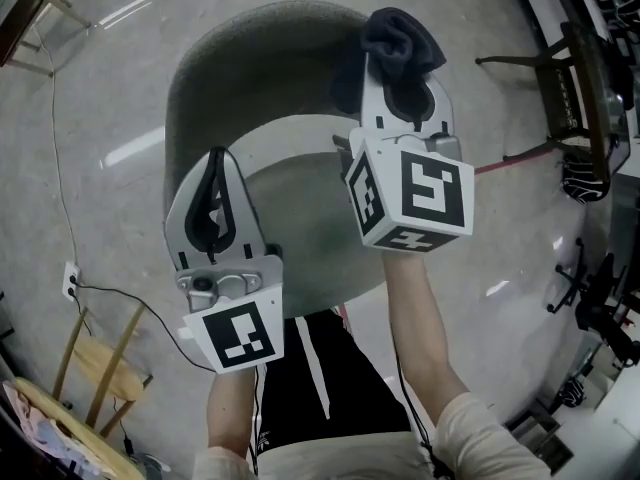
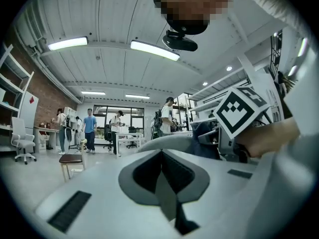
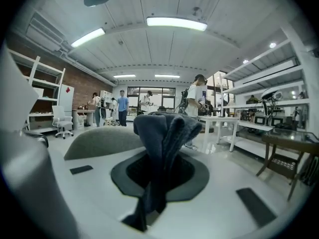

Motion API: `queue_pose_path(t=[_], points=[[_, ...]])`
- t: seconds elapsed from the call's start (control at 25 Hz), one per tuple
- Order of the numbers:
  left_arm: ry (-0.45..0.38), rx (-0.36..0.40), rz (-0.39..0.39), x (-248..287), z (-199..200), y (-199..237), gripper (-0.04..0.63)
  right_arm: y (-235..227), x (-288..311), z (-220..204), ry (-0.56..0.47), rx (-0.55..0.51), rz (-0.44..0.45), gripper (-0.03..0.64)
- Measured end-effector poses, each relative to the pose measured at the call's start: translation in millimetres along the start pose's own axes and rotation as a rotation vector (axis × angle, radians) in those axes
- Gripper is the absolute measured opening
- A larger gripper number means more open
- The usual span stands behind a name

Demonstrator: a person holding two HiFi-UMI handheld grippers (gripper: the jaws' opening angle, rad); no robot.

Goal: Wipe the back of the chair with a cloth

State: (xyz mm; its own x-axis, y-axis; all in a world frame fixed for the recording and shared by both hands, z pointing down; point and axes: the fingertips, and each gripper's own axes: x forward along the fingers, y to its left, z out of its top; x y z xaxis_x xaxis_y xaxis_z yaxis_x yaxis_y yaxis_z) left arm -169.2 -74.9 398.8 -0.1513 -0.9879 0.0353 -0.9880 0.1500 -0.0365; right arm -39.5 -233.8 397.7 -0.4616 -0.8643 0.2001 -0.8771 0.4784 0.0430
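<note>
Open workshop, pale polished floor point(image 1: 480, 168); white shelving point(image 3: 259, 103) along one side and standing people point(image 3: 122, 108) far off in both gripper views. Dark-framed chair point(image 1: 565, 78) at the right of the head view, wooden stool point(image 1: 95, 368) at lower left. Chair, one: curved grey back point(image 1: 250, 58) wrapping a round seat point(image 1: 300, 218), directly below the person. Cloth point(image 1: 400, 43), one, dark blue, bunched: clamped between the closed jaws of the right gripper point(image 1: 405, 73), its free end standing above the tips, held over the right end of the back's top edge; contact with the back cannot be confirmed. Left gripper point(image 1: 215, 183): jaws pressed together, nothing between them, raised over the left side of the seat.
</note>
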Motion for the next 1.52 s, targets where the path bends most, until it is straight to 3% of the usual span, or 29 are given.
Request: queue_pose_path(t=[0.28, 0.48, 0.6, 0.8, 1.08, 1.32, 1.52], points=[[0.004, -0.007, -0.023, 1.3, -2.5, -11.9, 0.015, -35.6, -10.1, -8.9, 0.020, 0.027, -0.075, 0.058], [0.011, -0.005, -0.019, -0.8, -4.5, -11.8, 0.015, -37.7, -14.8, -6.5, 0.015, 0.015, -0.065, 0.058], [0.016, -0.009, -0.003, -3.8, -6.0, -4.8, 0.015, -7.9, -22.1, -3.0, -0.006, 0.018, 0.032, 0.057], [0.028, -0.001, 0.034, -13.0, -12.3, 14.7, 0.015, 82.7, -29.8, -15.0, -0.004, -0.017, 0.283, 0.058], [0.063, -0.010, 0.094, -32.2, -31.0, 43.6, 0.015, 188.3, -32.9, -47.4, 0.046, -0.013, 0.565, 0.058], [0.098, -0.020, 0.122, -43.8, -45.3, 60.0, 0.015, 233.2, -36.6, -61.3, 0.082, -0.026, 0.674, 0.058], [0.106, -0.023, 0.141, -42.9, -52.1, 67.5, 0.015, 247.0, -32.8, -68.1, 0.094, -0.039, 0.700, 0.058]])
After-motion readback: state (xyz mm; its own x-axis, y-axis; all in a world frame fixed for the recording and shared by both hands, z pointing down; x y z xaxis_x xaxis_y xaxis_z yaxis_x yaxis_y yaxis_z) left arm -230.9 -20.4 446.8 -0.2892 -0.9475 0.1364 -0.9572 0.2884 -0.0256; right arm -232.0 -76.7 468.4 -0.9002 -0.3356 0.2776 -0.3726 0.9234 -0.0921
